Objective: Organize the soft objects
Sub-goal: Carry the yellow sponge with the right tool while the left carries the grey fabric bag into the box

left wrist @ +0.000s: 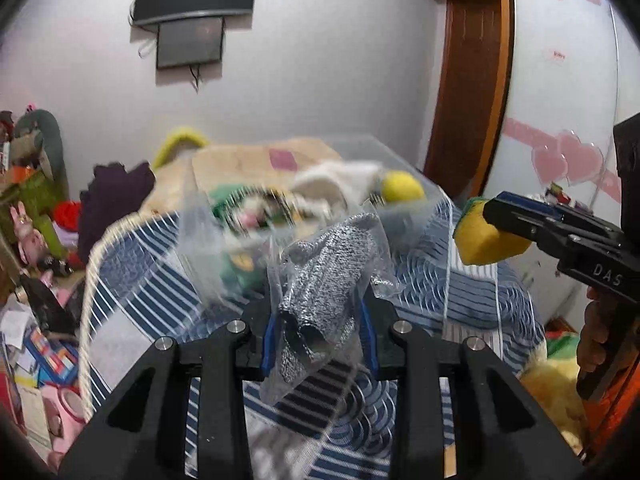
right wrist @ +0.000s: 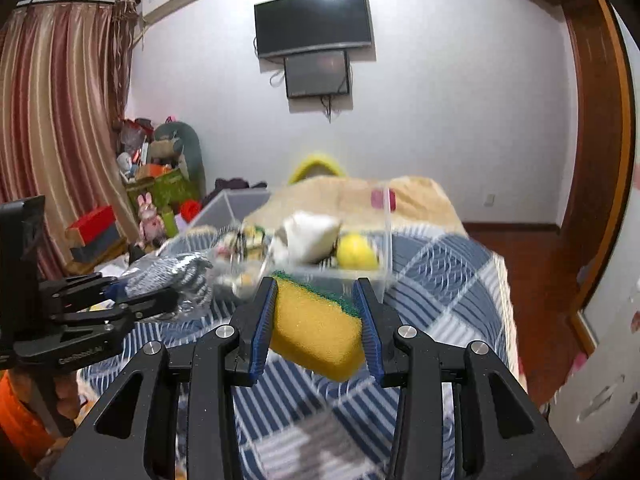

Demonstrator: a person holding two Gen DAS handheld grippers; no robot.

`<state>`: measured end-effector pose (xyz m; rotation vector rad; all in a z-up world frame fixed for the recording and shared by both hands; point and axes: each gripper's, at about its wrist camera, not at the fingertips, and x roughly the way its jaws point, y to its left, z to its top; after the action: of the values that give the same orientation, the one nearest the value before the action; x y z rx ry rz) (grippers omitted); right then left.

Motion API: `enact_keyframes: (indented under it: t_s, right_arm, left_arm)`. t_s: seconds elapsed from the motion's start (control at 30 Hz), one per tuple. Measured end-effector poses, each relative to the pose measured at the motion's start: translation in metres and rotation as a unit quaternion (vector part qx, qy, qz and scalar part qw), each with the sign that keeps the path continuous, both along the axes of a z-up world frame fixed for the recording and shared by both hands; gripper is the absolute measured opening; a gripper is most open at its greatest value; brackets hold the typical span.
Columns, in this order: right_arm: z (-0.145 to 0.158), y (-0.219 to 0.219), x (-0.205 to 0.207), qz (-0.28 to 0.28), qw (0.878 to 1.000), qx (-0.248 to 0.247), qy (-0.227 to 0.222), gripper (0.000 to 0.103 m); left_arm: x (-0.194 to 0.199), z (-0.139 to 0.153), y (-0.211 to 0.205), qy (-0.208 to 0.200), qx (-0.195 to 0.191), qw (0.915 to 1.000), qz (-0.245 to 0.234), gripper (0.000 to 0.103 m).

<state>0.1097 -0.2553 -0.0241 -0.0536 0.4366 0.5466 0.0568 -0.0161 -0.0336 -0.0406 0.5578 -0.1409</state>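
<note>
Left gripper [left wrist: 320, 312]: pinches speckled grey knit gloves in clear plastic bag [left wrist: 324, 276] | right gripper [right wrist: 318, 320]: clamps yellow-green foam sponge [right wrist: 316, 330] | both aloft, likely for drop-in | clear plastic bin [right wrist: 320, 236] ahead on blue striped quilt [right wrist: 440, 280].

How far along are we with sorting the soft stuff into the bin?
Partly done. The clear bin on the bed already holds several soft items, among them a white plush and a yellow ball. In hand: the right gripper clamps a yellow sponge, and the left gripper holds bagged grey gloves. Both are in the air short of the bin, so dropping them in is left.
</note>
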Motion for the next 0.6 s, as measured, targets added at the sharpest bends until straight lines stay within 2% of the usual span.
enact_keyframes:
  t_s: [0.17,0.3,0.4,0.6]
  right_arm:
    - [0.013,0.015,0.017,-0.005,1.0,-0.001,-0.026,0.036]
    - [0.014,0.024,0.033,-0.011,1.0,0.002,-0.028,0.036]
    - [0.009,0.033,0.043,-0.017,0.999,0.0,-0.028,0.036]
    - [-0.014,0.047,0.063,-0.004,1.0,-0.011,0.008,0.036]
  left_arm:
    - [0.017,0.022,0.014,-0.029,-0.008,0.9993,0.023,0.034]
    - [0.037,0.027,0.02,-0.038,-0.01,0.9988,0.03,0.034]
    - [0.056,0.022,0.021,-0.028,-0.007,0.999,0.034,0.034]
    - [0.086,-0.001,0.02,0.004,-0.018,0.9992,0.035,0.034]
